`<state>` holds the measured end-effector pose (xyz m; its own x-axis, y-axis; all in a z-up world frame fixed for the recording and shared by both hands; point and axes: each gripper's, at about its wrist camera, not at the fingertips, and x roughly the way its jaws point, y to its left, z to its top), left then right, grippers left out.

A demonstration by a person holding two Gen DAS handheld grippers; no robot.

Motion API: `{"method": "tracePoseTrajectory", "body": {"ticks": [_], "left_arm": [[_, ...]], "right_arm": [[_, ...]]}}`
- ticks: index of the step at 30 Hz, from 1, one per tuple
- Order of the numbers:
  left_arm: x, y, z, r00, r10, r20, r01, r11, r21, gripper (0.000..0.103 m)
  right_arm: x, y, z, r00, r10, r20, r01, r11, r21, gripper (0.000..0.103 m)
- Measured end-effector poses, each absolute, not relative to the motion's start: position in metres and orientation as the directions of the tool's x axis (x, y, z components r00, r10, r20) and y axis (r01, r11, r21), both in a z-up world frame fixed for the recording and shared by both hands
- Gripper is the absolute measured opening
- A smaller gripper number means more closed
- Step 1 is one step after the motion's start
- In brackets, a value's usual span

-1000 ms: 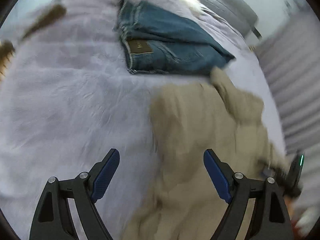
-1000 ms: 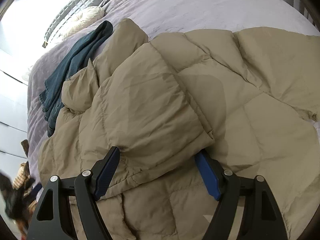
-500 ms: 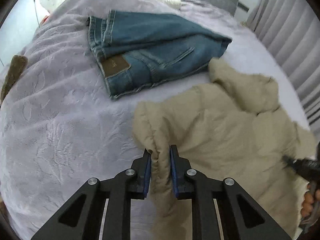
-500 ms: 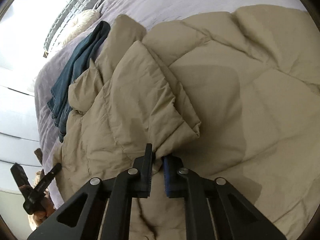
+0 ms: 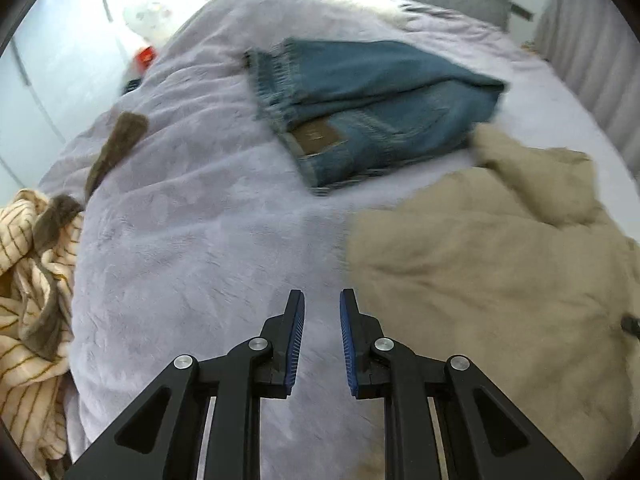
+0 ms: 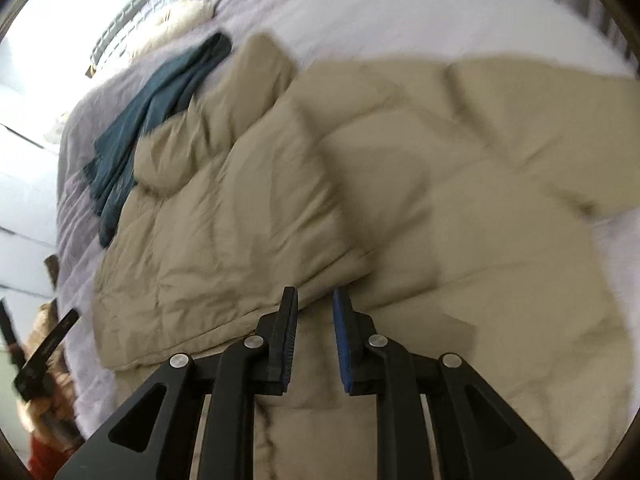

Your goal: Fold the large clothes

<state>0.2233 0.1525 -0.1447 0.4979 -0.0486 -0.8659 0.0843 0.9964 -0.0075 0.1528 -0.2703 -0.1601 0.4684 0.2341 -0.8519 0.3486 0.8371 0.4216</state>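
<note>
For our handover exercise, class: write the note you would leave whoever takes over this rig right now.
Left hand-held gripper: shut, empty, over the lilac plush bedspread.
Right hand-held gripper: jaws have just been opening, slightly apart, nothing between them, above the tan quilted puffer jacket.
Blue denim jeans: folded, lying beyond the jacket.
Done: jeans; one jacket side laid over its middle.
To do: finish folding the jacket.
</note>
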Motion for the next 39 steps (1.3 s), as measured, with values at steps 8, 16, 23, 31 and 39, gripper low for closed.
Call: {"method": "tracePoseTrajectory", "body": {"ticks": [8,16,23,31,39], "left_arm": [[0.205,0.098,-0.194,0.424,-0.04,-0.905,0.144,0.989,0.024,0.02],[0.213,0.106,-0.216,0.405,-0.013,-0.914,0.07,0.997,0.017,0.02],[0.204,0.101,-0.187,0.405,-0.009,-0.914,0.031,1.0,0.004,0.02],[0.16,0.075,-0.151,0.416,-0.035,-0.909,0.036,0.999,-0.022,0.02],[0.115,0.024,-0.146,0.393,-0.075,-0.917,0.096,0.995,-0.04,0.089]], "right_arm": [[0.18,-0.266,-0.161,0.49,0.234,-0.84,0.272,0.874,0.402,0.02],[0.172,-0.265,-0.2,0.437,0.23,-0.869,0.313,0.867,0.387,0.016],[0.137,-0.286,-0.179,0.434,0.257,-0.864,0.335,0.844,0.419,0.02],[0.085,-0.304,-0.165,0.434,0.288,-0.853,0.375,0.804,0.462,0.05],[0.03,-0.346,-0.169,0.45,0.312,-0.837,0.454,0.727,0.516,0.065]]}}
